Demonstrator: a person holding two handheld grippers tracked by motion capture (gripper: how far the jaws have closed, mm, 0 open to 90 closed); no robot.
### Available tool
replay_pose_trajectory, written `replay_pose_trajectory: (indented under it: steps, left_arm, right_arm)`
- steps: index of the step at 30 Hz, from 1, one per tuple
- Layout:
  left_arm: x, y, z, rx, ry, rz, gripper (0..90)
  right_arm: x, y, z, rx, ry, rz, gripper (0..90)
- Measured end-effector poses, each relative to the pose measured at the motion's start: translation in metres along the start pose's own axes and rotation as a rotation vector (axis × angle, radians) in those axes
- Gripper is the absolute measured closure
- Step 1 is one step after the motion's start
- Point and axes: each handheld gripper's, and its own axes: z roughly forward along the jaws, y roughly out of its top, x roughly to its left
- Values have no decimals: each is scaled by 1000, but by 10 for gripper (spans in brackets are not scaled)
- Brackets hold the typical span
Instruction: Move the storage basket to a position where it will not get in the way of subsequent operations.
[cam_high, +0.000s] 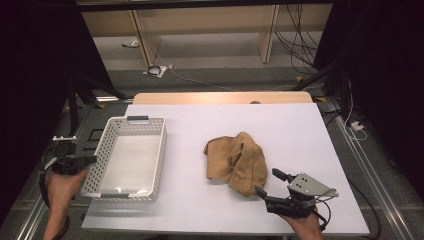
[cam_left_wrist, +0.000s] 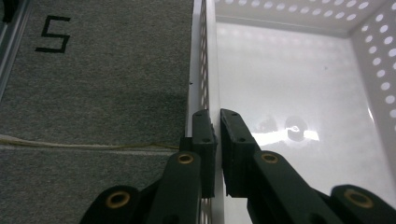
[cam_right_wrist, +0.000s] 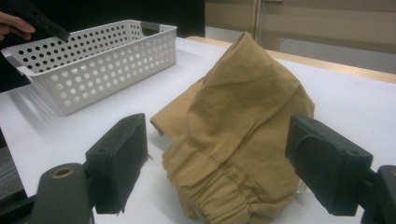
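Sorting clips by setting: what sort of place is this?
Probably a lab recording station, not a home: a white table fenced by black curtains, loose cables on carpet, and a hand-held gripper by tan cloth.

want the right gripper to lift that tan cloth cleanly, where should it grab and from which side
Probably the gathered, elastic-looking edge of the tan cloth, the part nearest the right gripper. It is bunched thick and lies between the open jaws already, so come in low from the person's side and close across that fold, not over the tall peak.

the basket (cam_high: 131, 156) sits on the table (cam_high: 300, 125), left of the garment (cam_high: 237, 161). the garment lies near centre.
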Motion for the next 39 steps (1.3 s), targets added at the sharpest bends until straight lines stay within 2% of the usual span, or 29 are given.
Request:
replay_pose_trajectory:
  steps: [17,23,26,28,31,33,34,36,39]
  left_arm:
    - [-16,2,6,0,-31,16,843]
    - [-17,1,6,-1,-34,23,836]
    - [-18,2,6,7,-61,17,758]
    - [-21,3,4,-3,-63,22,687]
    - [-26,5,1,-15,-70,48,563]
    - [-30,6,-1,-22,-64,64,491]
    - [-33,6,-2,-25,-59,59,445]
    - [-37,7,-4,-37,-57,81,378]
    - [-42,8,-7,-46,-48,100,310]
  right_arm:
    - [0,0,0,11,0,0,220]
    - [0,0,0,11,1,-1,221]
    - [0,0,1,12,3,-2,220]
    - [0,-1,2,9,6,-1,220]
    - [0,-1,2,14,7,3,219]
    - [0,-1,2,15,8,3,219]
    - [0,-1,2,15,9,2,219]
    - [0,-1,2,18,10,2,219]
    - [0,-1,2,23,11,1,219]
